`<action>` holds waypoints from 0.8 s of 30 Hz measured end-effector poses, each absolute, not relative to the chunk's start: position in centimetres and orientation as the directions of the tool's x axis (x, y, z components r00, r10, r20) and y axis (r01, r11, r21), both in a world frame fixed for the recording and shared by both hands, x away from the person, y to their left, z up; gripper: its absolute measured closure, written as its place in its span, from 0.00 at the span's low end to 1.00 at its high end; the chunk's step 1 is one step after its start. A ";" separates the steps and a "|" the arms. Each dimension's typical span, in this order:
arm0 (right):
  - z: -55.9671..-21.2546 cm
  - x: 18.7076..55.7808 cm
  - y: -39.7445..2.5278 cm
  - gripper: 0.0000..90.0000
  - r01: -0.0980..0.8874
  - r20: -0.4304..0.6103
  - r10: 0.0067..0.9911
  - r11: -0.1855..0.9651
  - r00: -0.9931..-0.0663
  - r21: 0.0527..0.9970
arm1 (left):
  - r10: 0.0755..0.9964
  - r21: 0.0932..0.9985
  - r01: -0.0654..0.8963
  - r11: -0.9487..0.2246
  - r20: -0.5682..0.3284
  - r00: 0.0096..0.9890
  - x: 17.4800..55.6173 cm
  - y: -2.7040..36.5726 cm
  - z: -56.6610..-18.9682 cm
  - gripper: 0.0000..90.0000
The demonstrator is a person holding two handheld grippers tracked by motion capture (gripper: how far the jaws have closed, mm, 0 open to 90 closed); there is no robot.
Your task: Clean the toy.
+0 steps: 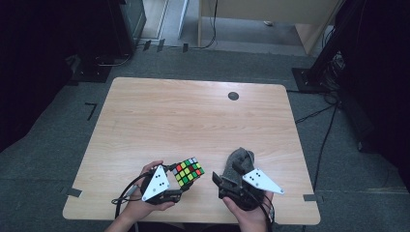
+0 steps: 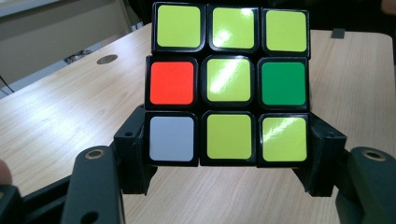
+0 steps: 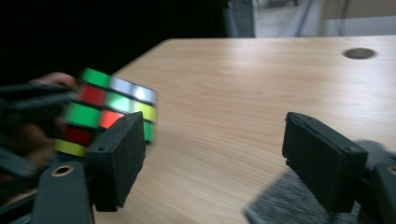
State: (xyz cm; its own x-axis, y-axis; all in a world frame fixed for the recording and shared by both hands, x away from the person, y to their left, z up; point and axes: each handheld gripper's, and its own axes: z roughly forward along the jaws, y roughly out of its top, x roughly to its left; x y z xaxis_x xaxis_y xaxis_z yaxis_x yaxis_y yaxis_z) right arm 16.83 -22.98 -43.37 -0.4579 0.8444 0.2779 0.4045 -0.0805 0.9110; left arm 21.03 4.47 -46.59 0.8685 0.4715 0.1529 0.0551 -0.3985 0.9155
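A scrambled Rubik's cube [image 1: 189,172] is held just above the wooden table [image 1: 193,121] near its front edge. My left gripper [image 1: 179,182] is shut on the cube. In the left gripper view the cube [image 2: 229,88] faces me with mostly yellow stickers, and both jaws press its lower sides. My right gripper [image 1: 227,175] is a short way to the cube's right, open, with nothing between its fingers. A grey cloth [image 1: 241,157] lies on the table under and just beyond it. In the right gripper view the cube [image 3: 112,109] is blurred at the left, past the left jaw.
A round dark hole [image 1: 233,95] sits in the table's far right part. The table's middle and back are bare wood. Black stands and cables [image 1: 319,116] lie on the carpet around the table. The grey cloth [image 3: 280,200] shows below the right jaw.
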 end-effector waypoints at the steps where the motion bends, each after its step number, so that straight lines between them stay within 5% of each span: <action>1: -43.2 16.7 -22.8 0.24 0.402 0.290 0.835 -0.091 -0.468 0.911 | 0.467 0.915 0.053 -0.401 0.154 0.871 21.0 4.4 -46.7 0.38; 6: -42.4 16.1 -21.3 0.20 0.447 0.410 0.745 -0.168 -0.526 0.879 | 0.450 0.916 0.030 -0.400 0.168 0.877 20.5 3.8 -46.8 0.38; 15: -44.0 16.7 -20.1 0.16 0.581 0.525 0.703 -0.193 -0.481 0.791 | 0.410 0.919 -0.060 -0.389 0.230 0.883 18.8 2.4 -46.6 0.38; 18: -44.5 16.9 -20.0 0.20 0.613 0.558 0.683 -0.200 -0.471 0.764 | 0.408 0.910 -0.090 -0.405 0.268 0.873 18.3 2.0 -46.6 0.38; 20: -44.8 16.9 -19.9 0.33 0.633 0.590 0.657 -0.216 -0.469 0.744 | 0.415 0.898 -0.098 -0.428 0.292 0.862 18.2 1.7 -46.8 0.38; 24: -44.9 16.6 -19.8 0.36 0.634 0.598 0.662 -0.233 -0.453 0.738 | 0.420 0.895 -0.089 -0.436 0.290 0.860 18.3 1.6 -47.0 0.37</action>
State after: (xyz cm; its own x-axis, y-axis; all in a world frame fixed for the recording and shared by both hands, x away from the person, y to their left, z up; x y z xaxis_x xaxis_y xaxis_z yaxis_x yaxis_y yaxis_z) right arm 16.62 -19.79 -44.90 -0.4526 0.6617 0.5978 0.6338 -0.2329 0.7376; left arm 18.26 1.64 -46.96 0.8597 0.4203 0.2903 -0.0891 -0.4362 0.8954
